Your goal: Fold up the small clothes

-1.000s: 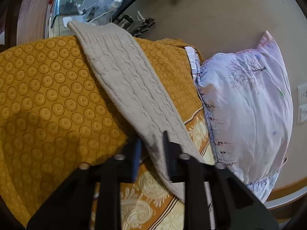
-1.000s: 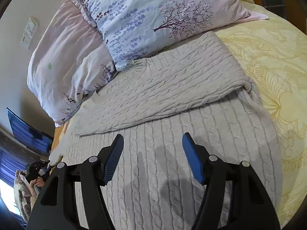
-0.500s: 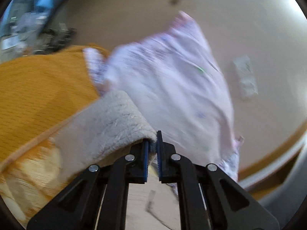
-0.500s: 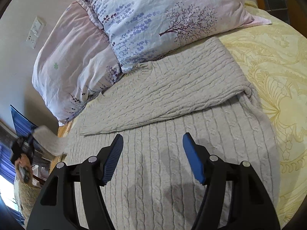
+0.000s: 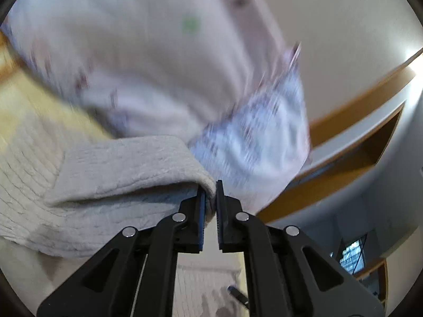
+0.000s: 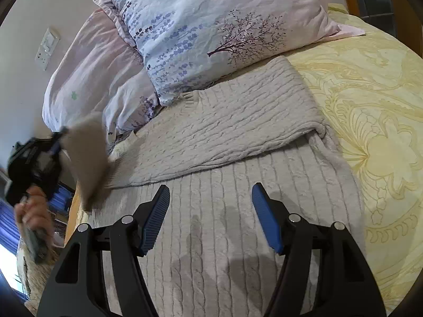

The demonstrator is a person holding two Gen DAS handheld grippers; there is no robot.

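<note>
Pinching a sleeve of the grey cable-knit sweater, my left gripper has its fingers clamped tight on the knit, the sleeve lifted off the bed and draped leftward. My right gripper hovers over the sweater's body with fingers spread apart, grasping nothing. The sweater lies flat on the yellow patterned bedspread, its other sleeve folded across, just below two floral pillows. A hand carries the left gripper at the bed's edge.

Matt cable-knit sweater, ribbed tongs pads
</note>
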